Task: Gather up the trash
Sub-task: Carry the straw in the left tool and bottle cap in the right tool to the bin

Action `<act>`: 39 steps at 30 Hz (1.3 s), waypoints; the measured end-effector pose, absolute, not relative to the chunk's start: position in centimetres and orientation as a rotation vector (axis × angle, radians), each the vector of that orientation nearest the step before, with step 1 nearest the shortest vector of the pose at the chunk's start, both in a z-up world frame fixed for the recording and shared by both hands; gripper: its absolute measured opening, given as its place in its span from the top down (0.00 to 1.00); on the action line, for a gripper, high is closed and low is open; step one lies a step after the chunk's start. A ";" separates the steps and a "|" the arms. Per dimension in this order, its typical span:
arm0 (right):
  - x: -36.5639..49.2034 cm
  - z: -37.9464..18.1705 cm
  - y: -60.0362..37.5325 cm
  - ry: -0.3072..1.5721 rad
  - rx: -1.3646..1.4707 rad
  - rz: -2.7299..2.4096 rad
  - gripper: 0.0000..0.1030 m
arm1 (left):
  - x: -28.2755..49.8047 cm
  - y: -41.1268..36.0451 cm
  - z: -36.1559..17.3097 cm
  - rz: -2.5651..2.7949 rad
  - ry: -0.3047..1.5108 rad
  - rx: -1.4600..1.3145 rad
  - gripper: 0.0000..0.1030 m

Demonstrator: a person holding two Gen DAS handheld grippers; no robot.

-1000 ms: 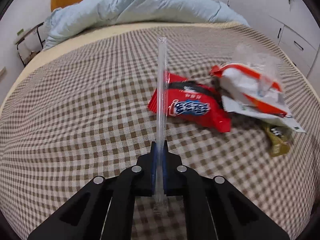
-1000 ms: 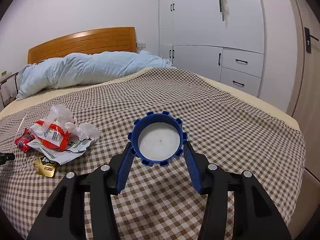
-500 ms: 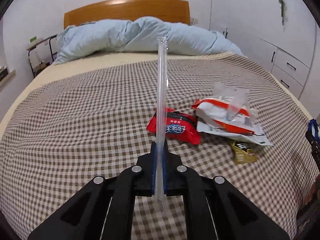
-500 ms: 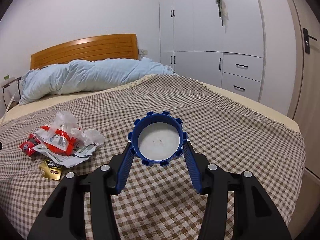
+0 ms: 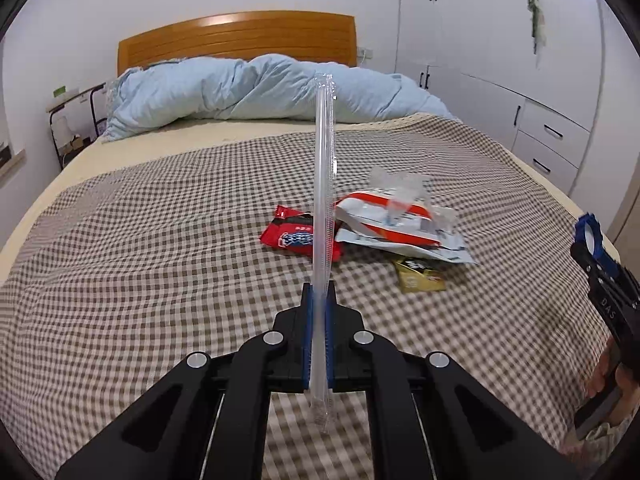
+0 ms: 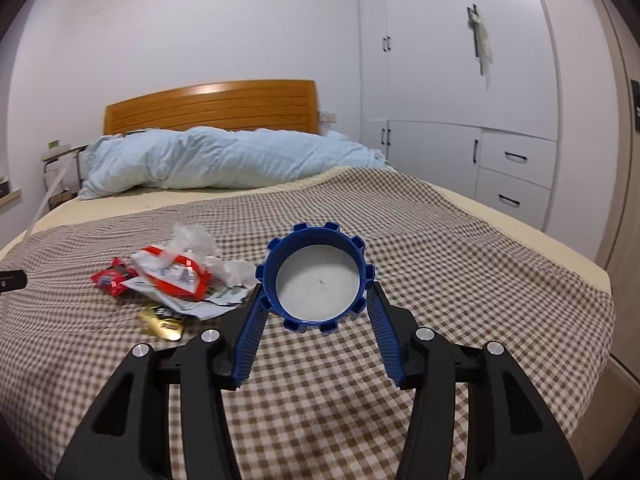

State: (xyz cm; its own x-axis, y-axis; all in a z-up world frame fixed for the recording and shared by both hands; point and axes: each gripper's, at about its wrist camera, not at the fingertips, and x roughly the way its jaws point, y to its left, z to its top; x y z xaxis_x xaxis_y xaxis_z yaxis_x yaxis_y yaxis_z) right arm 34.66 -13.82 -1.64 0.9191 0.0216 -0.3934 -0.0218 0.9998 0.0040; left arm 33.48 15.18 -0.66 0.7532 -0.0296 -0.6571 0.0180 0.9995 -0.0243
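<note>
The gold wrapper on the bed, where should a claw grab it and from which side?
Probably its near free edge, coming from above on the side facing the cameras. The gold wrapper lies flat on the checked blanket, its far end tucked under the white and red packet.

A clear wrapped straw (image 5: 323,216) stands upright. A blue lid (image 6: 316,276) faces near. Red, white and gold wrappers (image 5: 376,232) lie piled on the bed (image 5: 160,248).

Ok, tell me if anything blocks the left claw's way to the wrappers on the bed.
Only its own load: the left claw is shut on a wrapped straw. Otherwise bare checked blanket lies between it and the red wrapper, white wrapper and gold packet.
</note>
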 end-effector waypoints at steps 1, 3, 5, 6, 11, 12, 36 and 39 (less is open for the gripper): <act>34.0 -1.1 -13.9 0.391 -0.004 0.036 0.52 | 32.9 14.8 -0.2 -0.032 0.710 -0.010 0.98; 33.0 -0.3 -13.9 0.374 -0.016 0.055 0.52 | 32.2 14.2 0.6 -0.041 0.698 -0.004 0.98; 31.6 0.6 -13.9 0.353 -0.033 0.077 0.52 | 31.2 13.5 1.4 -0.048 0.684 0.000 0.98; 31.2 0.9 -13.9 0.348 -0.038 0.083 0.52 | 30.5 13.0 1.7 -0.050 0.678 0.001 0.98; 27.5 2.1 -14.3 0.315 -0.067 0.128 0.52 | 28.0 11.5 2.9 -0.083 0.671 0.001 0.98; 26.8 2.2 -14.5 0.312 -0.071 0.134 0.52 | 27.3 11.1 3.1 -0.085 0.667 0.008 0.98; 14.3 -1.3 -19.0 0.417 -0.081 0.169 0.52 | 12.8 3.3 5.2 -0.295 0.562 -0.003 0.98; 13.2 -1.4 -19.2 0.424 -0.080 0.177 0.52 | 11.0 2.4 4.9 -0.321 0.555 0.006 0.98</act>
State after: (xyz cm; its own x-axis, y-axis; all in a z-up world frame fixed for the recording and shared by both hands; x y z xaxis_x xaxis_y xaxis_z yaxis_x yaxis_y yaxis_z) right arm 13.20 -19.20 -1.45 0.8966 0.1536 -0.4154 -0.1868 0.9816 -0.0403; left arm 10.98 2.42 4.91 0.8017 -0.2975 -0.5185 0.3006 0.9504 -0.0805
